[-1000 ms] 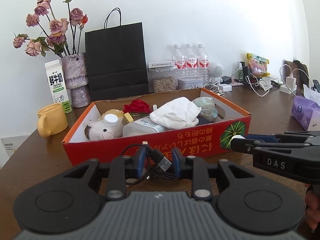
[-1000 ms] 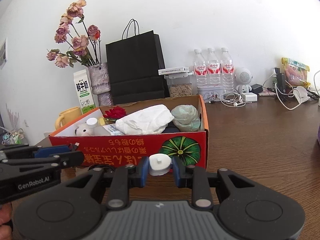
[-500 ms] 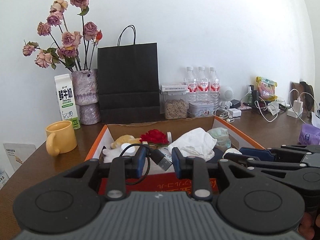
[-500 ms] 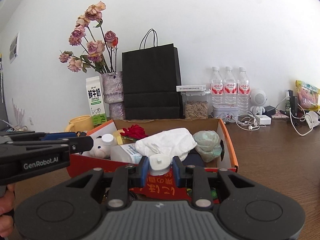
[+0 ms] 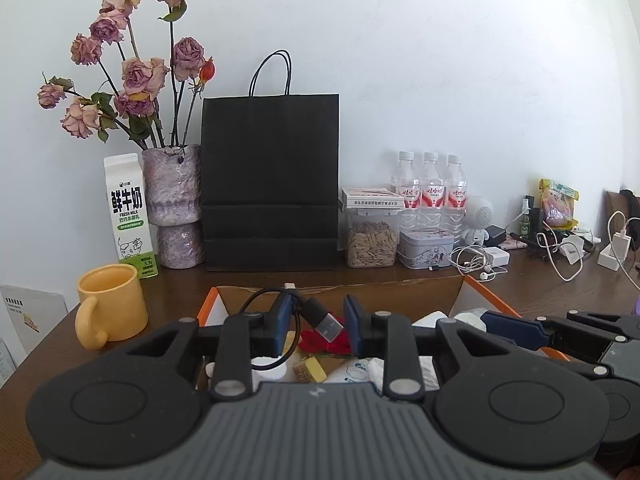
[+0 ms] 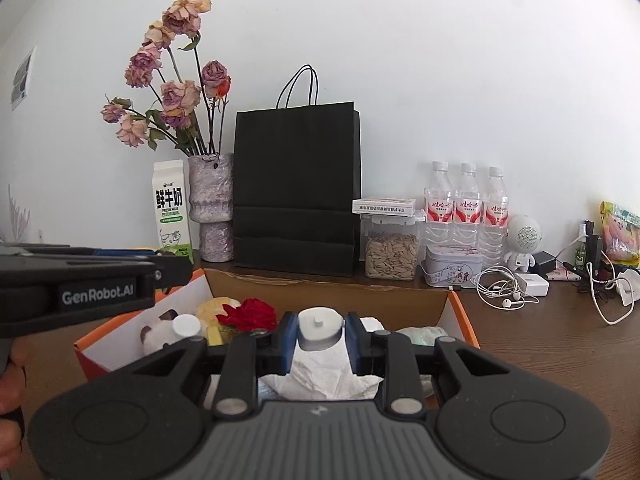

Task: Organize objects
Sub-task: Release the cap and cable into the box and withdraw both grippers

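A cardboard box (image 5: 470, 294) with orange edges sits just below both grippers. My left gripper (image 5: 318, 322) is shut on a black USB cable (image 5: 326, 322), whose loop hangs to the left of the blue pads. My right gripper (image 6: 320, 326) is shut on a small white round puck (image 6: 320, 322), above the crumpled white tissue (image 6: 324, 372) in the box (image 6: 328, 296). A red rose (image 6: 250, 314), a white-capped bottle (image 6: 186, 324) and a plush toy also lie inside. Each gripper shows at the other view's edge: the right gripper (image 5: 520, 328) and the left gripper (image 6: 172, 270).
Along the wall stand a yellow mug (image 5: 110, 304), a milk carton (image 5: 130, 216), a vase of dried roses (image 5: 172, 188), a black paper bag (image 5: 270, 184), a seed jar (image 5: 372, 240), a tin and three water bottles (image 5: 430, 196). Earphones (image 6: 504, 288) and chargers lie at the right.
Both grippers moved forward and up, from in front of the box to over it. The box's printed front is now hidden under them. Both still hold their objects.
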